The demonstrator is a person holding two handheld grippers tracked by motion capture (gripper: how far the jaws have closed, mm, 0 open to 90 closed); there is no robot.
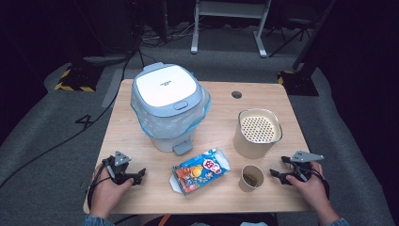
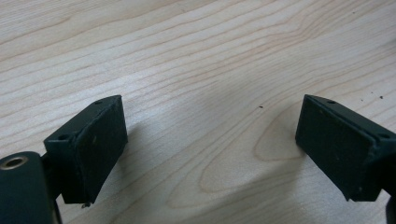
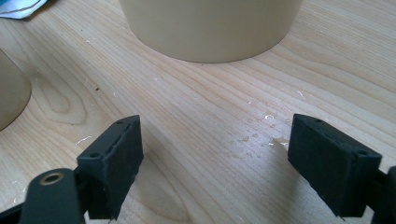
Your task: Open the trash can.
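In the high view, the left claw (image 1: 139, 175) is resting on the bench (image 1: 221, 197) near its front left corner, held in the person's left hand (image 1: 104, 192), with its jaws spread wide and nothing between them. The right claw (image 1: 274, 174) is lying near the front right corner, also spread wide and holding nothing, its tips just beside the paper cup (image 1: 251, 178). Relative to that cup, the snack packet (image 1: 201, 170) is lying flat to the left, the tall canister (image 1: 257, 132) is standing just behind, and the lidded bin (image 1: 167, 106) with its plastic liner is sitting well behind and to the left.

In the left gripper view, the left claw (image 2: 211, 140) is gaping over bare wood.

In the right gripper view, the right claw (image 3: 215, 161) is gaping too, with the canister (image 3: 210, 28) standing ahead and the cup (image 3: 10, 91) at the left edge.
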